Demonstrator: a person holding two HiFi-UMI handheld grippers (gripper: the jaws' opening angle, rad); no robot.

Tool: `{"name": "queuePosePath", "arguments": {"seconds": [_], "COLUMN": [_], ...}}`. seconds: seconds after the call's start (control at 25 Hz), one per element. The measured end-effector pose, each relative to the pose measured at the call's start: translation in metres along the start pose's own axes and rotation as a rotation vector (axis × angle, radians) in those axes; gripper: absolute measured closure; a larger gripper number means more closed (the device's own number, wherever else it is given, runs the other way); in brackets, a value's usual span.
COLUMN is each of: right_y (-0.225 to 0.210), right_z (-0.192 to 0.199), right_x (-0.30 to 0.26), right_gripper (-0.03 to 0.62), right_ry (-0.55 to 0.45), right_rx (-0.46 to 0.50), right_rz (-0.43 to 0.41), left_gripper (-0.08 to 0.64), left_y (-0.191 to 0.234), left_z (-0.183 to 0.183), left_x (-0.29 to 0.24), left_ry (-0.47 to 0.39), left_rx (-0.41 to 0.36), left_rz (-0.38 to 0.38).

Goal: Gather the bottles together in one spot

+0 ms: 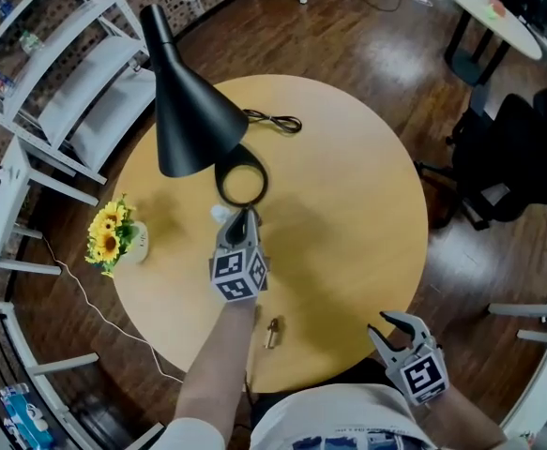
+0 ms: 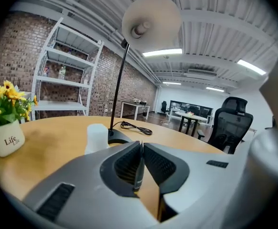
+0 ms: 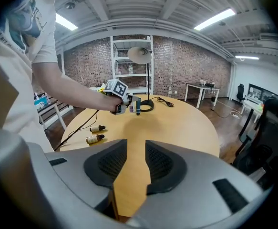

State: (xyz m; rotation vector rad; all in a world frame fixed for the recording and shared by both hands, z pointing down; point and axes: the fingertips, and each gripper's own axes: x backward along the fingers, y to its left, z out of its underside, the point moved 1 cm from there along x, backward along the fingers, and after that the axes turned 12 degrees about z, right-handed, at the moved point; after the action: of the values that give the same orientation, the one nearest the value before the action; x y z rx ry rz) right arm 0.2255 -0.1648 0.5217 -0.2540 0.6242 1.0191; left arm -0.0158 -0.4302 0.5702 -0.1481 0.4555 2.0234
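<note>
Bottles seem meant to gather on the round wooden table [image 1: 348, 204] beside the black cone-shaded lamp [image 1: 193, 111]. The left gripper [image 2: 141, 147], clamped on a slim dark bottle [image 3: 137, 105], should set it upright just beside the white plastic bottle [image 2: 97, 137] at the lamp's base and release gently. The right gripper [image 3: 136, 144], well away from the lamp, stands slightly apart and empty. Two small amber bottles [image 3: 95, 139] still lie away from the lamp.

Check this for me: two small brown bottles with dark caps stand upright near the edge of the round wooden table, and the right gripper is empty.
One detail is wrong. The two small brown bottles with dark caps are not upright: both lie on their sides near the edge of the round wooden table, as the right gripper view shows. The right gripper is indeed empty, its jaws apart.
</note>
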Motion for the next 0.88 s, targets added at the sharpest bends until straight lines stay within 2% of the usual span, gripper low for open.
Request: {"name": "queuePosePath", "arguments": {"seconds": [0.2,0.48,0.6,0.88], "right_y": [0.001,0.005,0.005,0.013], "right_z": [0.006,0.006,0.005,-0.001], "right_x": [0.002,0.004,0.003,0.006], "right_gripper": [0.453,0.453,0.453,0.453], "right_ry": [0.014,0.026,0.016,-0.015], "right_rx": [0.01,-0.006,-0.007,0.005], "right_rz": [-0.014,-0.027,-0.027,-0.032], "left_gripper": [0.538,0.537,0.512,0.512], "left_y": [0.0,-0.005,-0.007,-0.016], "left_z": [0.003,0.006,0.007,0.0], "left_x": [-0.003,0.0,0.001,0.022], "left_ry": [-0.027,-0.004,0.012,0.019], "left_rx": [0.018,-0.008,-0.015,-0.061], "left_rz": [0.007,0.022,0.043,0.048]}}
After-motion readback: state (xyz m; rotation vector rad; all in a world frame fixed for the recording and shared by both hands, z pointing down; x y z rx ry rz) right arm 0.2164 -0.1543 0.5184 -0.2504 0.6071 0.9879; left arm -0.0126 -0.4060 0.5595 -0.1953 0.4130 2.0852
